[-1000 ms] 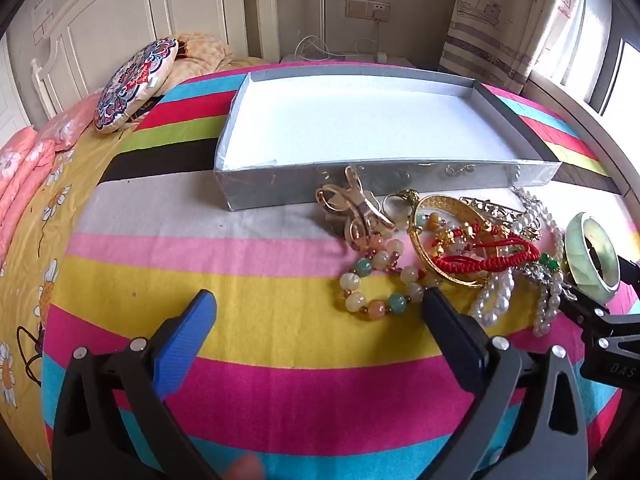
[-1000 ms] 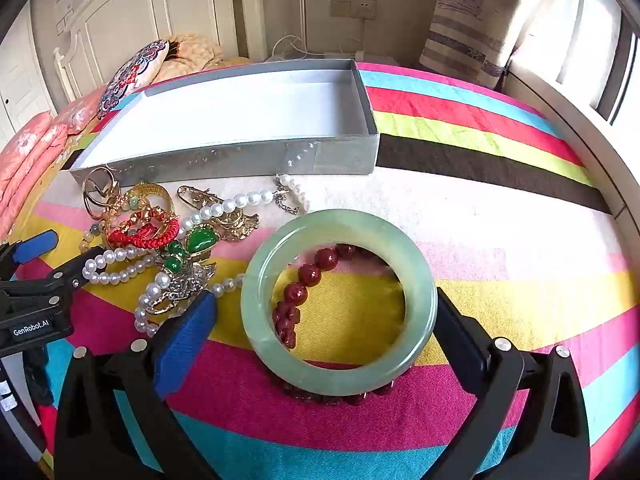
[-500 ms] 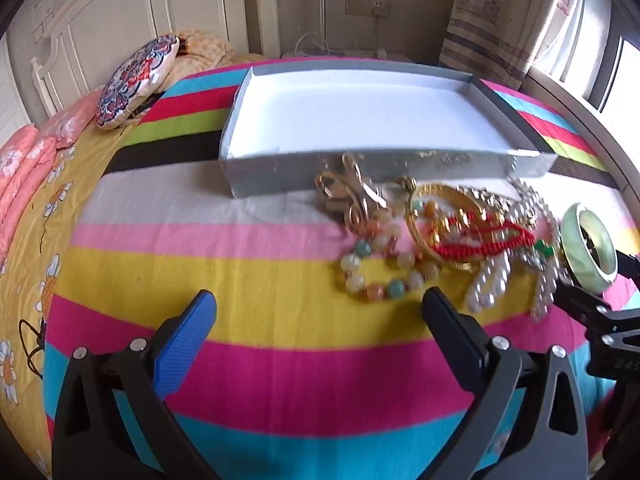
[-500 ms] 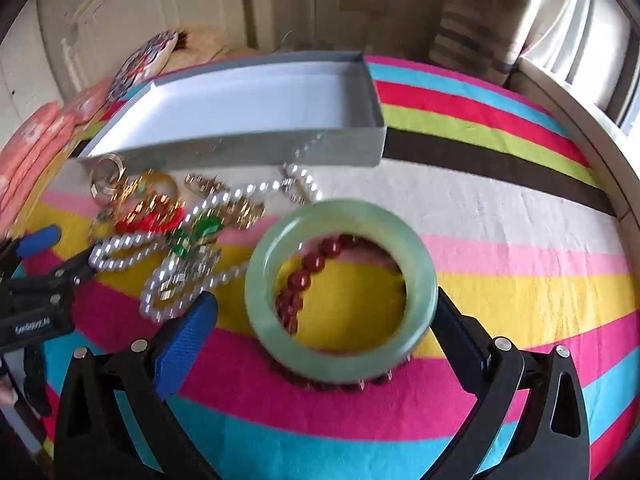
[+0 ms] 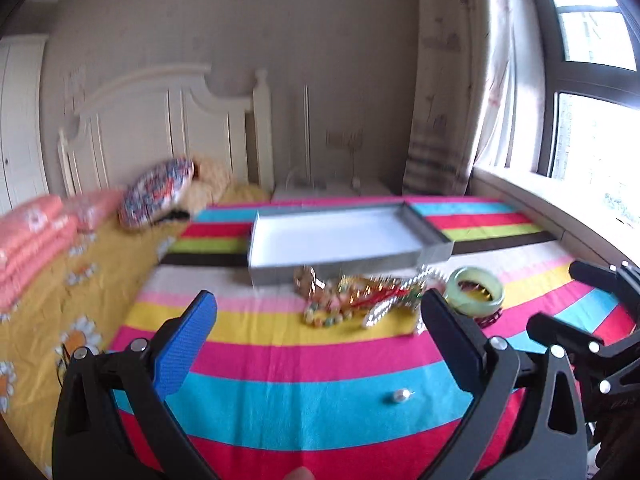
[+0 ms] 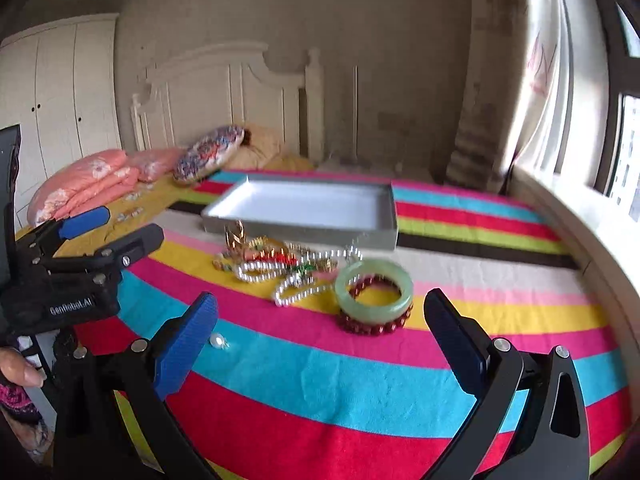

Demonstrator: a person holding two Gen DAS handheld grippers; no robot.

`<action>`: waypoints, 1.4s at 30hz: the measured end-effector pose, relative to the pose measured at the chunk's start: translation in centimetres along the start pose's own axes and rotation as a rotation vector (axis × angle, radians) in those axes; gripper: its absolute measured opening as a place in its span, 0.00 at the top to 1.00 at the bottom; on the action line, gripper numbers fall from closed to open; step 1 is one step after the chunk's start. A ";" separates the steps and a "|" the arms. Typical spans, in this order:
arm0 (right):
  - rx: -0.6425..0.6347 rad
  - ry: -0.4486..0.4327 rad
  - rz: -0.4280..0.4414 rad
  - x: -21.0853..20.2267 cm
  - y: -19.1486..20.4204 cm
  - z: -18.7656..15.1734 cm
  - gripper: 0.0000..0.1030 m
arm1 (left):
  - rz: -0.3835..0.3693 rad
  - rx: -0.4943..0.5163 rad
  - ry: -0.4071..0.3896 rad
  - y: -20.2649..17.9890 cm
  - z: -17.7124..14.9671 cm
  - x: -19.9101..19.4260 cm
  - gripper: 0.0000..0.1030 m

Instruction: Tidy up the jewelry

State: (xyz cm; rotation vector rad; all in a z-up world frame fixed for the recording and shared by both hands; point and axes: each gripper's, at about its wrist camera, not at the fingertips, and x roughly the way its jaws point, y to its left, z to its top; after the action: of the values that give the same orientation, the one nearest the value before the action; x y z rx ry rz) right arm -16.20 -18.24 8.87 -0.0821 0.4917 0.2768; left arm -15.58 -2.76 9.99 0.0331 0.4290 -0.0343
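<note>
**Jewelry pile and tray on a striped bedspread, both grippers empty**

Left wrist view: The left gripper [image 5: 318, 330] hangs above the striped bedspread [image 5: 280, 364] with its jaws spread wide, holding nothing. Ahead lies the grey tray [image 5: 340, 268], its white floor bare. The jewelry pile [image 5: 360, 300] sits just in front of the tray's near wall, blurred. The green jade bangle [image 5: 475, 297] lies at the pile's right end. A single loose pearl [image 5: 400, 396] rests apart on a blue stripe, nearer the camera. The right gripper [image 5: 576, 304] enters from the right edge.

Right wrist view: The right gripper [image 6: 320, 326] is likewise spread and empty. The jade bangle [image 6: 374, 290] rests atop a dark red bead bracelet [image 6: 374, 326]; pearl strands [image 6: 296, 280] lie left of it. The loose pearl [image 6: 218, 341] sits beside the blue fingertip.
</note>
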 end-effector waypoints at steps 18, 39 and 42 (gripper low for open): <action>0.040 -0.123 -0.076 -2.5 -1.5 0.3 0.04 | -0.018 0.002 -0.057 -1.3 -0.1 -2.2 0.02; 0.038 -0.144 -0.064 -3.1 -1.3 -0.2 0.04 | -0.023 -0.006 -0.074 -1.2 -1.0 -2.2 0.02; 0.037 -0.145 -0.062 -3.1 -1.2 0.0 0.04 | -0.023 -0.007 -0.076 -1.2 -1.1 -2.2 0.02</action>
State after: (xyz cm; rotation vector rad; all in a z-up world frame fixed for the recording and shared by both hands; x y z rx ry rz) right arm -18.52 -20.14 10.34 -0.0412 0.3498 0.2109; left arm -18.12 -3.87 9.87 0.0201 0.3534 -0.0567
